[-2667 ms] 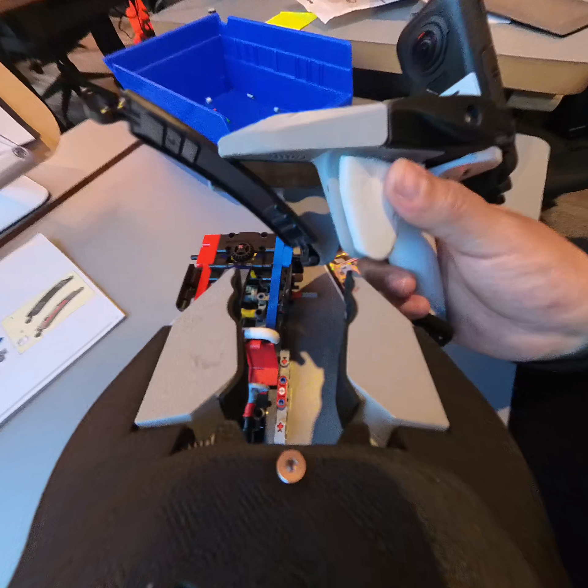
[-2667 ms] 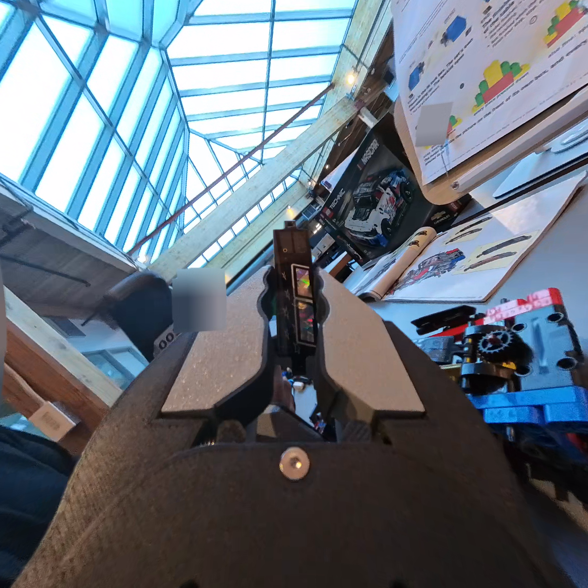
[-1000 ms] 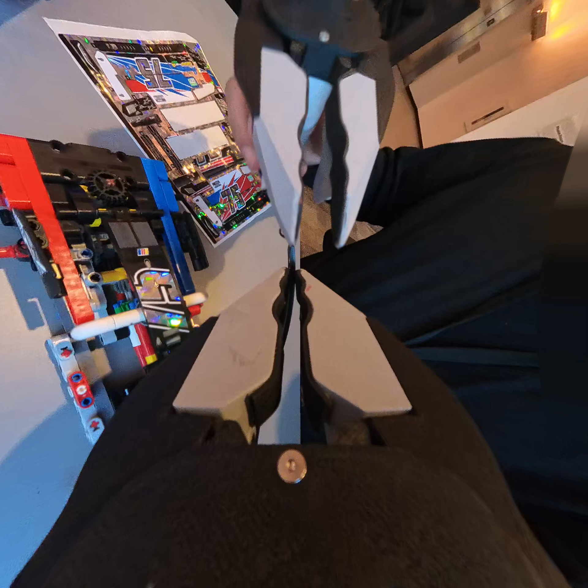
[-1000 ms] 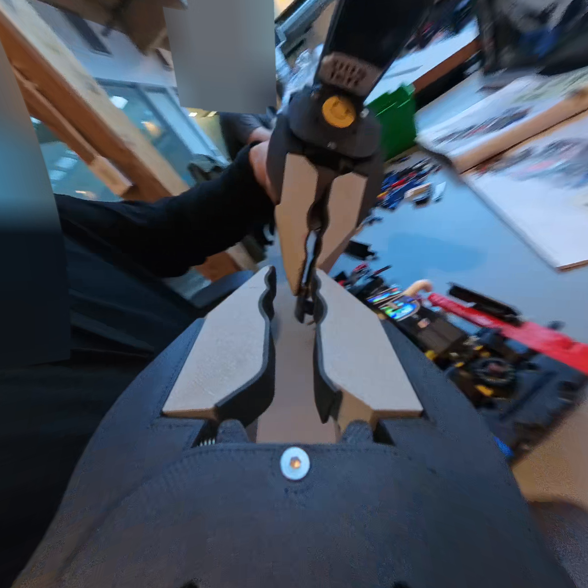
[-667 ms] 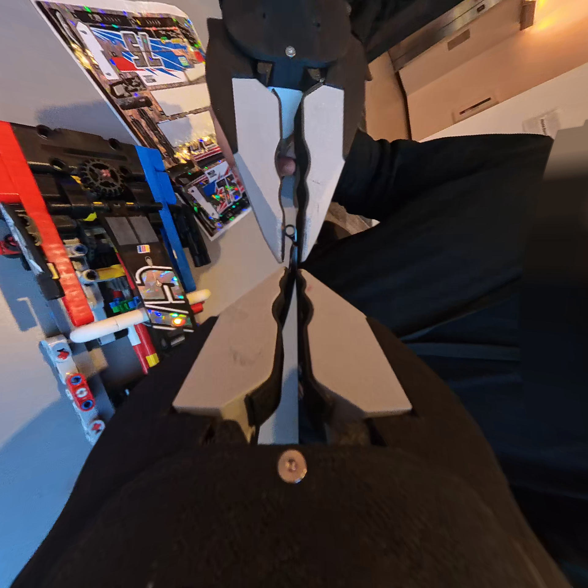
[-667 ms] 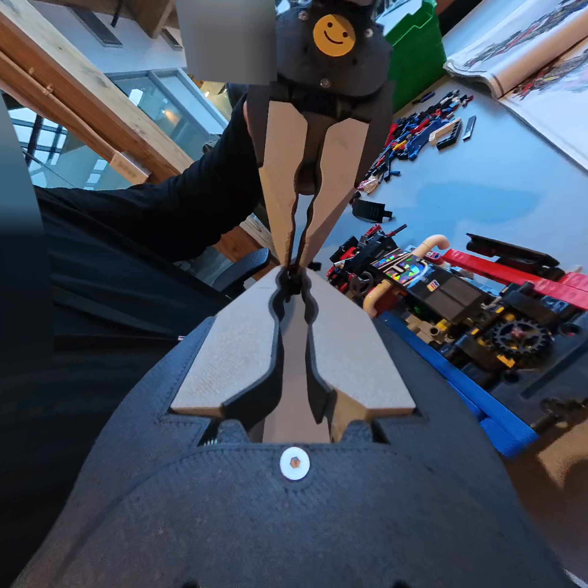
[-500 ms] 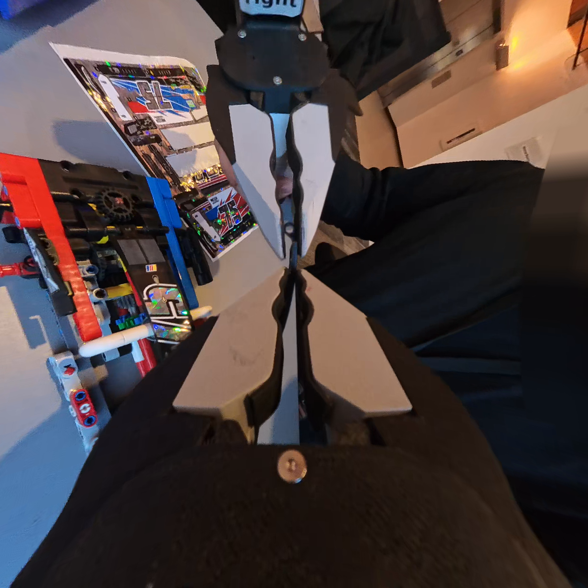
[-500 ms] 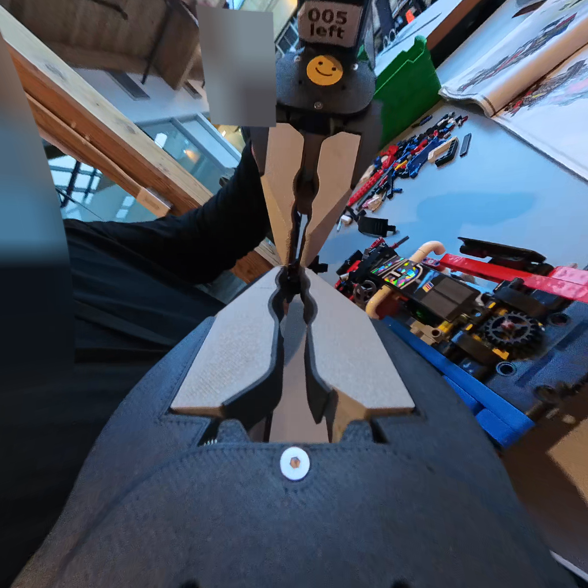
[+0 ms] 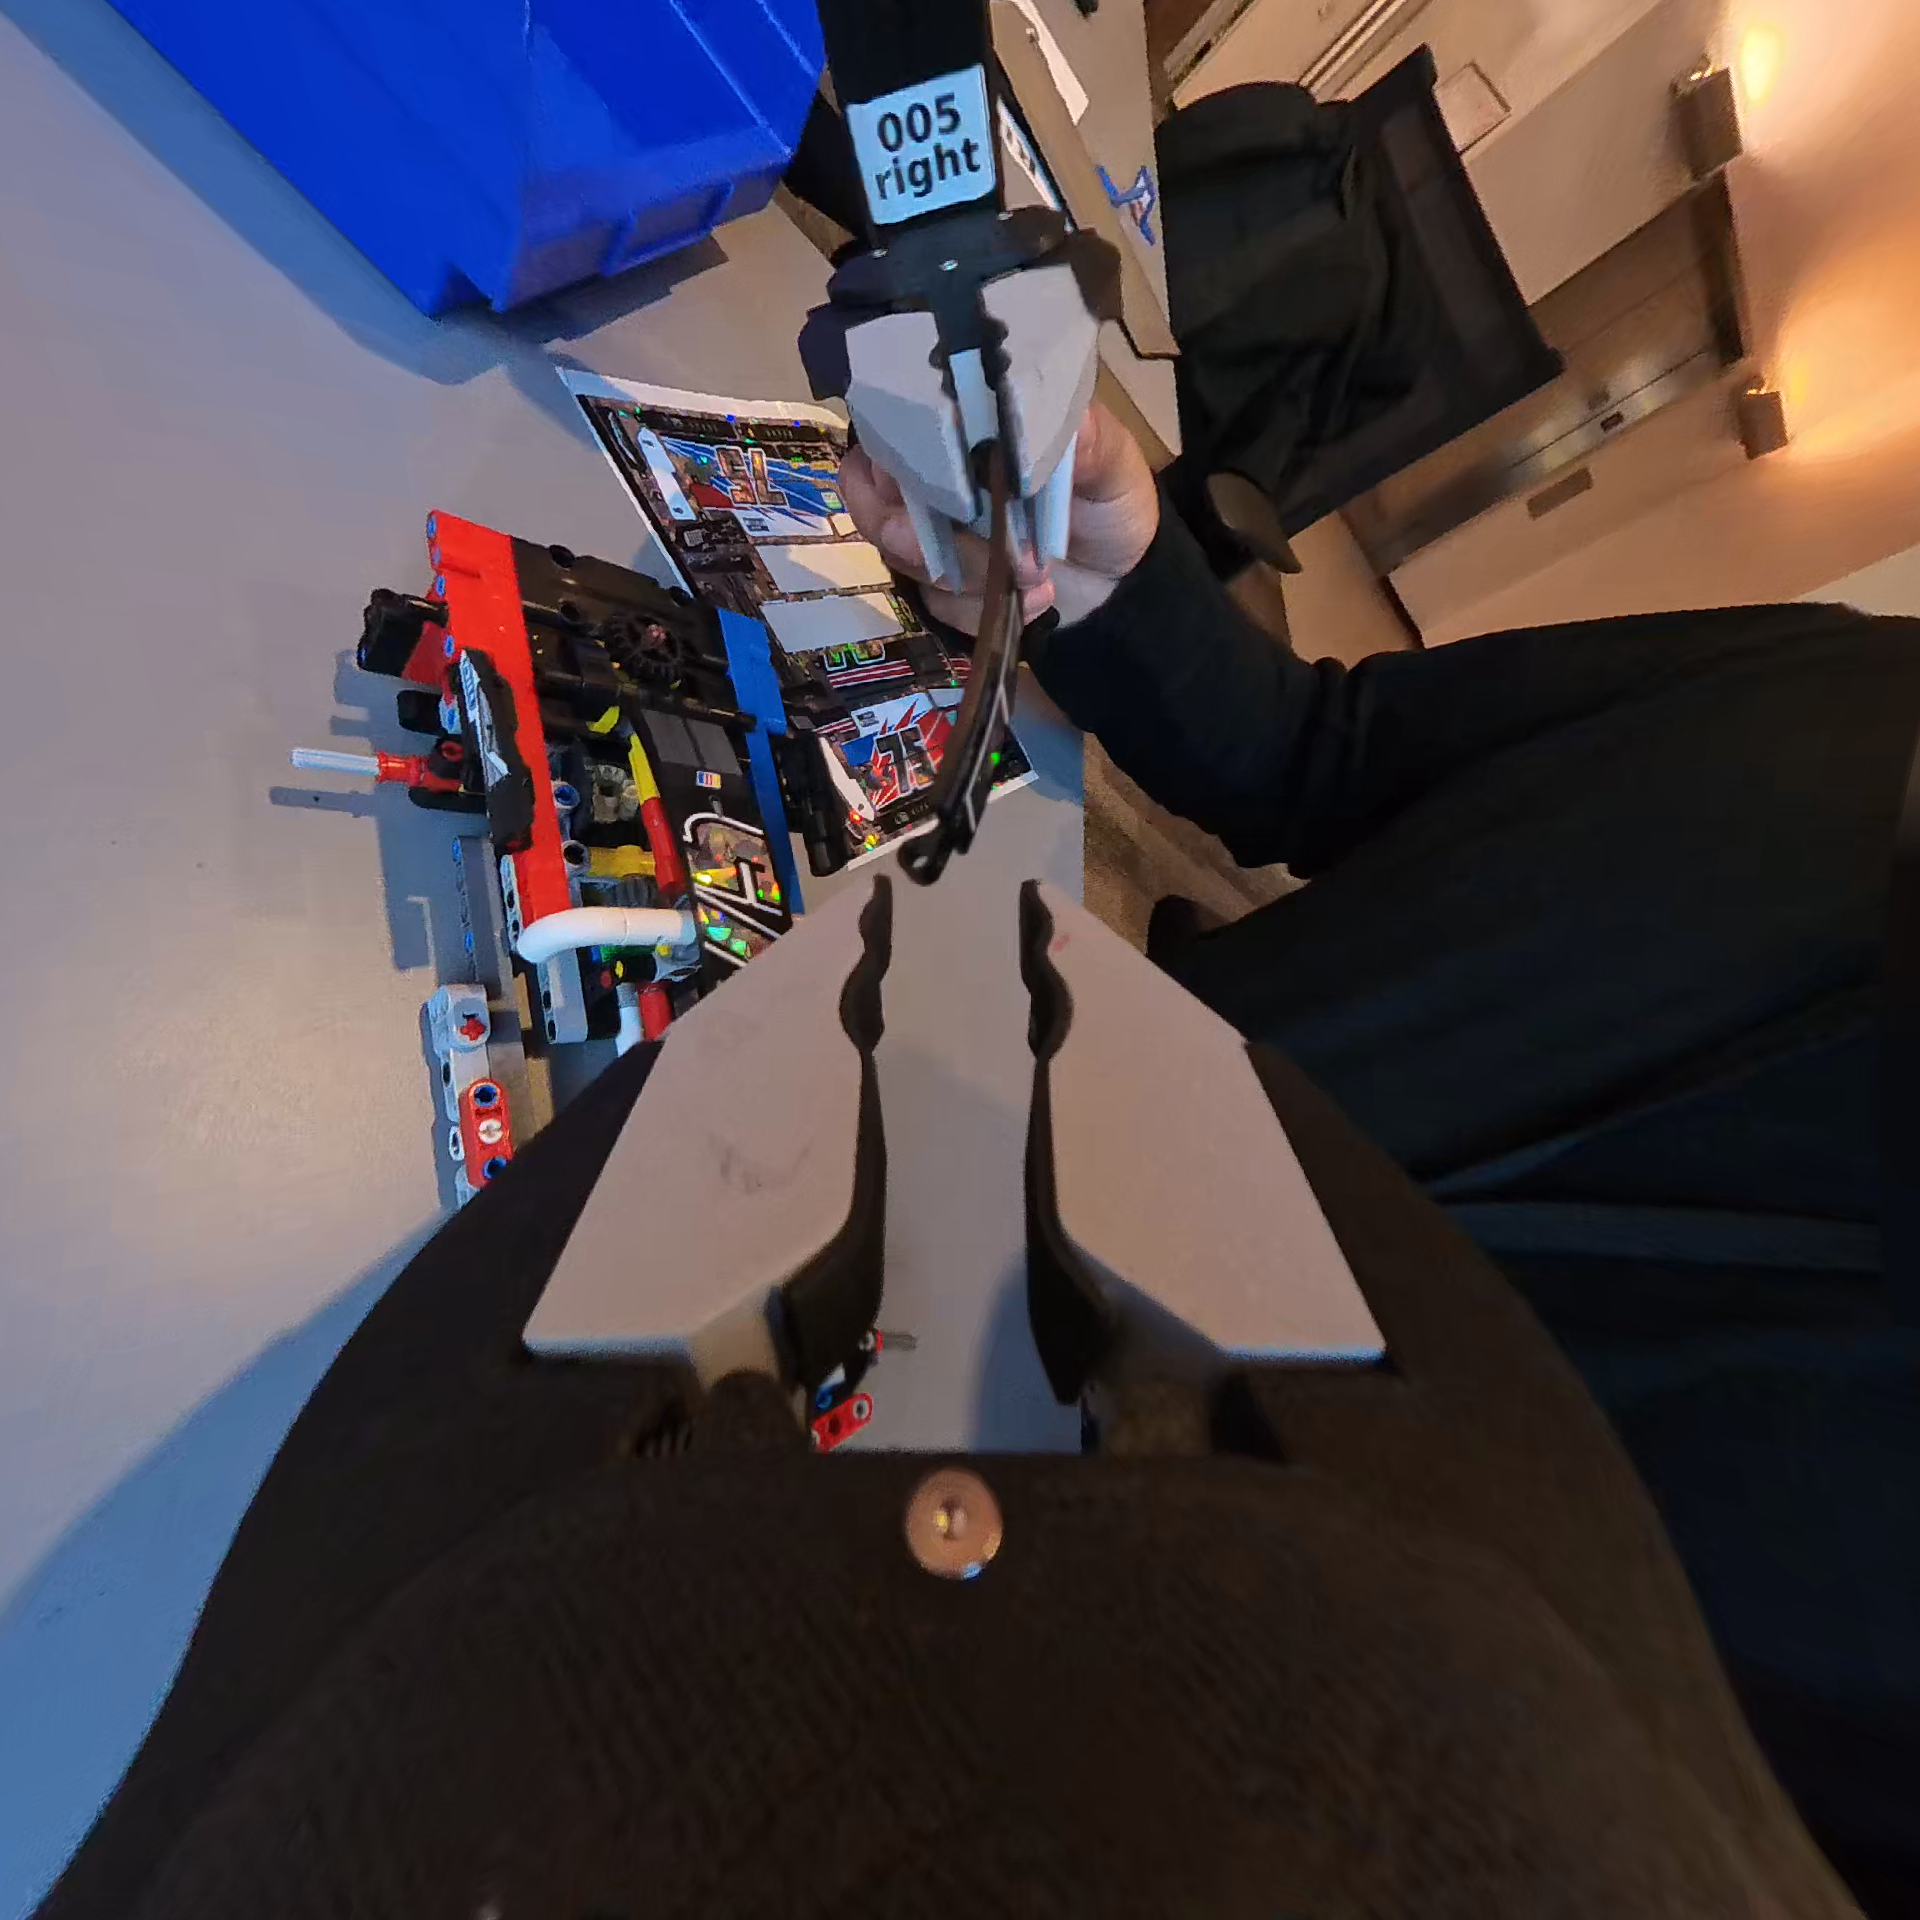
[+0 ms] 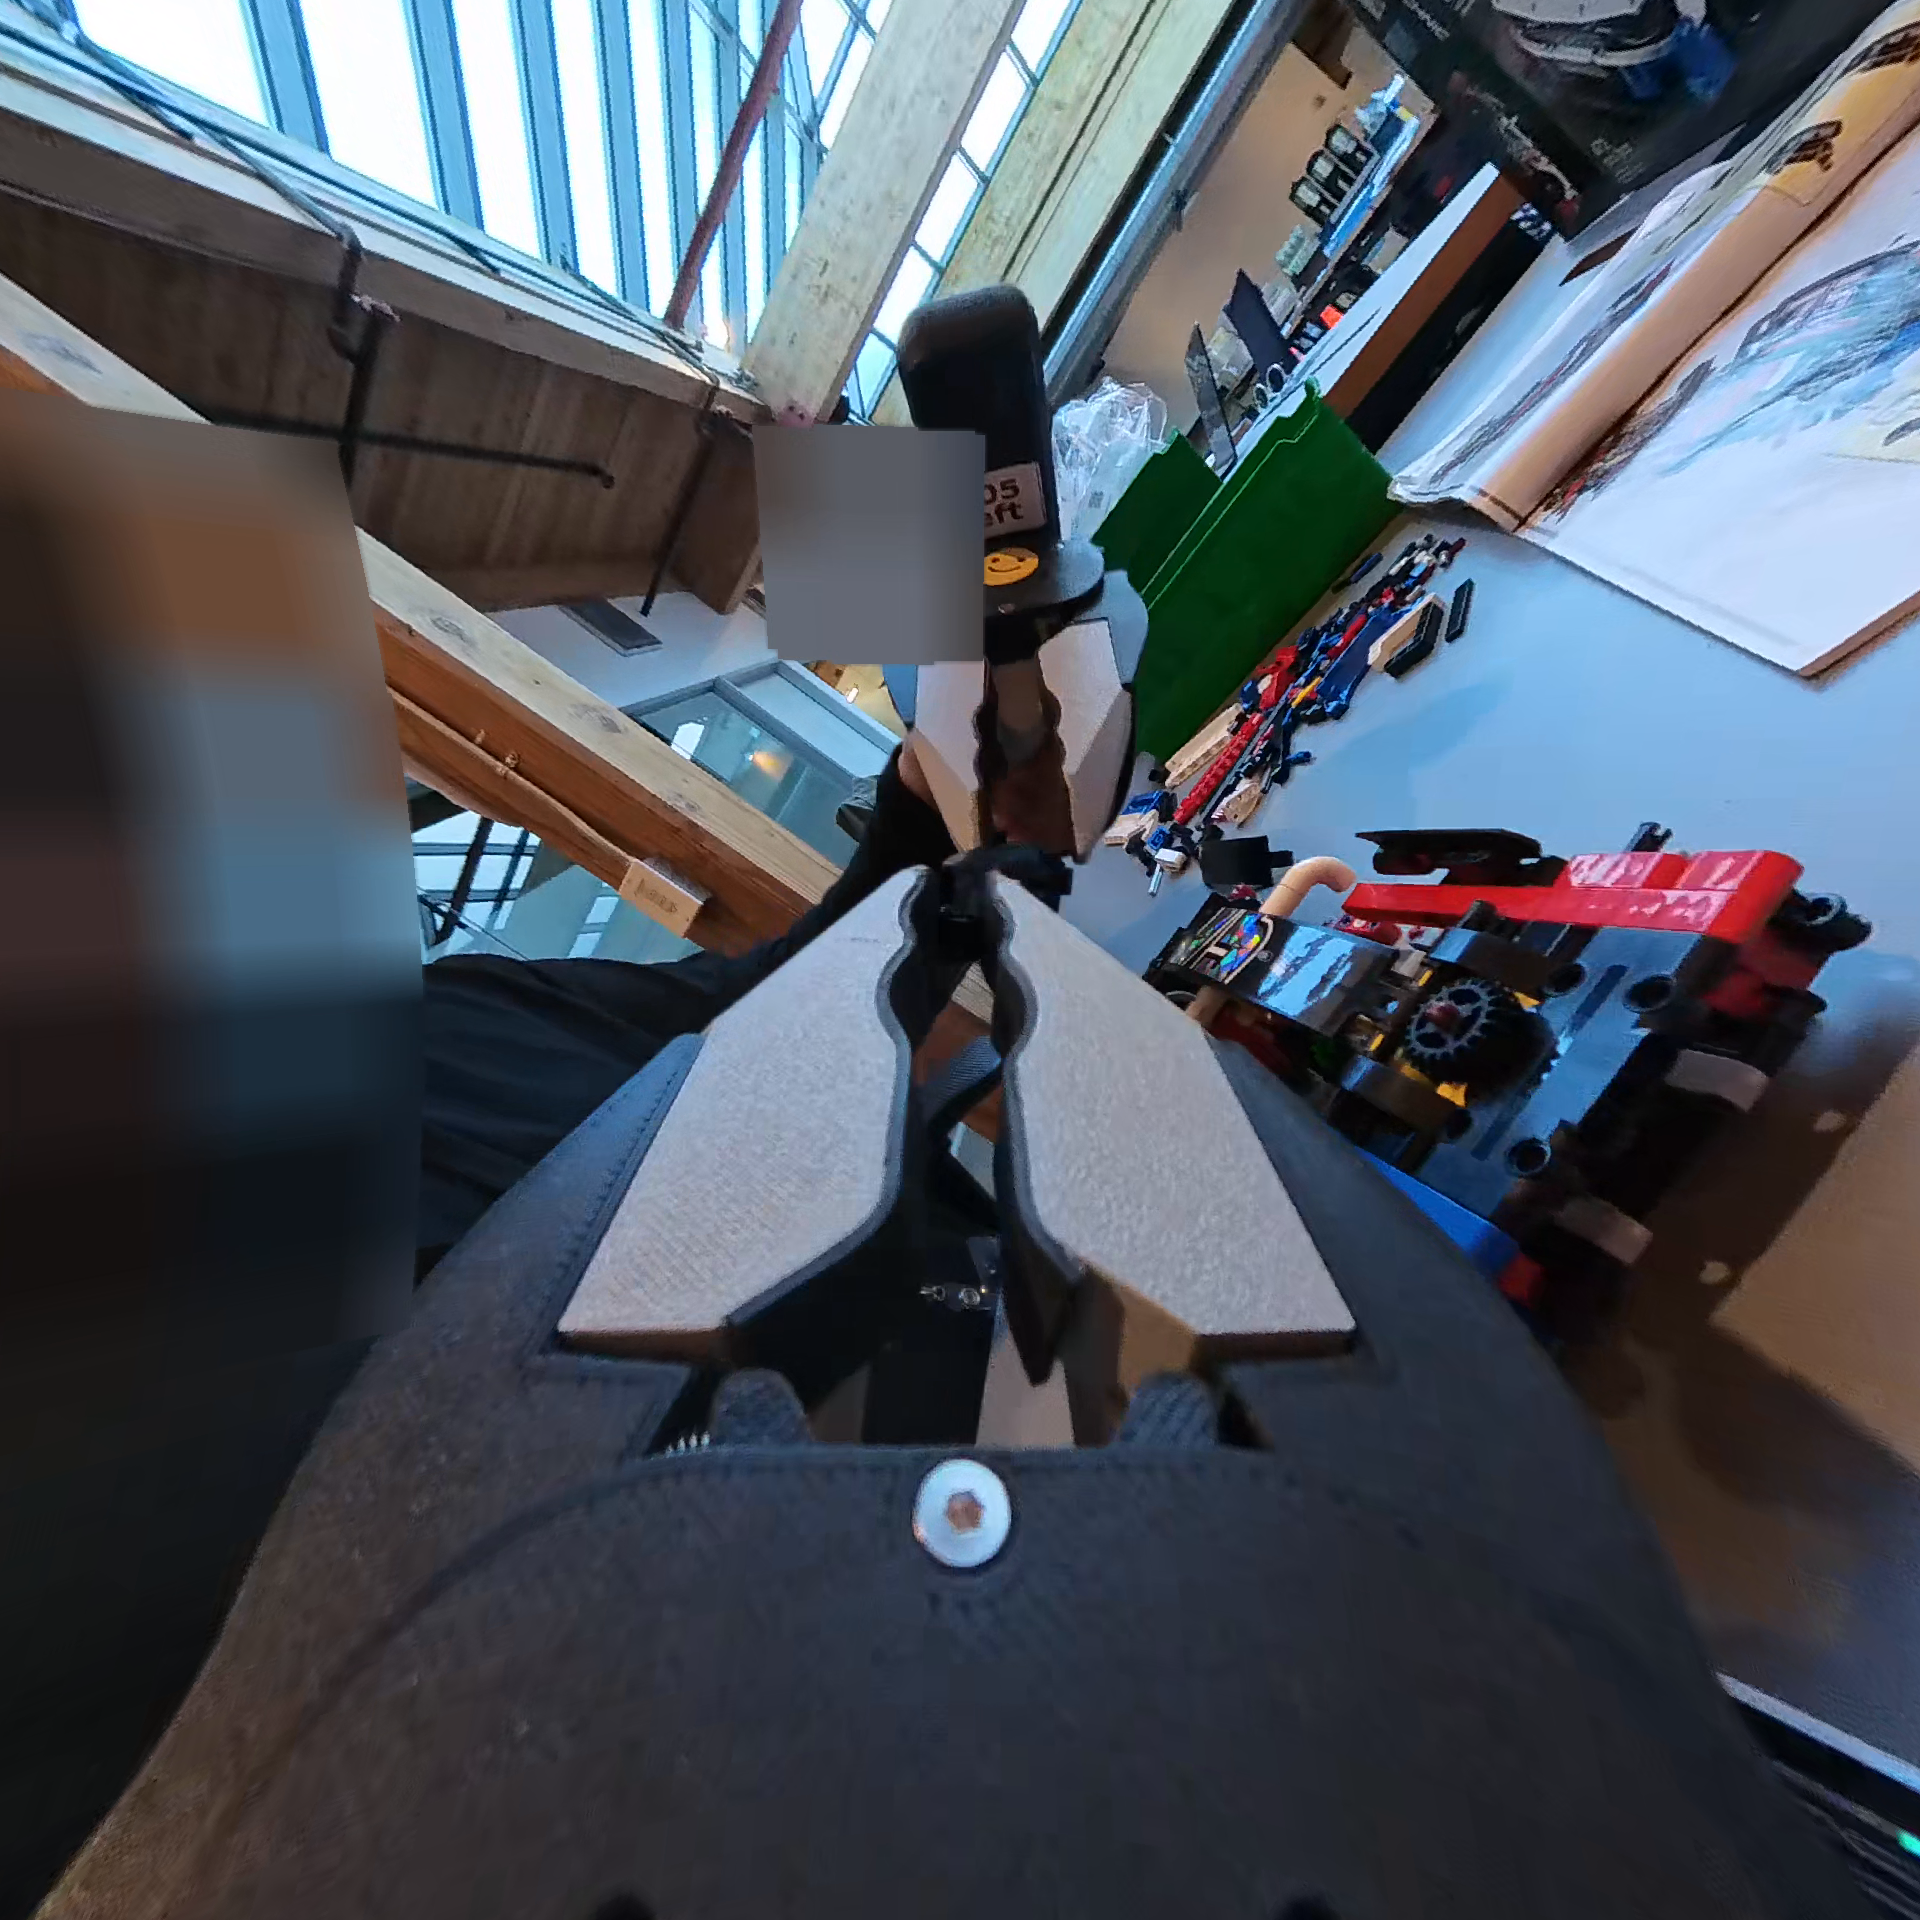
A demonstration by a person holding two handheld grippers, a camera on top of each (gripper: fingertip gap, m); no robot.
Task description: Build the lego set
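A long, thin, curved black panel piece [image 9: 985,686] hangs from my right gripper [image 9: 987,488], which is shut on its upper end. Its lower tip ends just in front of my left gripper [image 9: 954,894], which is open and empty. In the right wrist view my right gripper [image 10: 961,896] is shut on the same black piece [image 10: 971,860], seen edge-on, and the left gripper [image 10: 1023,769] faces it close by. The partly built car chassis [image 9: 623,748], red, black and blue, lies on the grey table; it also shows in the right wrist view [image 10: 1507,997].
A shiny sticker sheet [image 9: 790,540] lies beside the chassis. A blue bin [image 9: 468,135] stands behind it. A green bin [image 10: 1226,592], a heap of loose pieces [image 10: 1299,686] and an open instruction booklet [image 10: 1714,447] are farther along the table. A person's dark sleeve [image 9: 1351,748] is at the right. There is about 8 centimetres between the tips of the two grippers.
Both grippers were shut tip to tip on the black piece. My left gripper has opened, let go and drawn back. The right gripper has lifted away with the piece.
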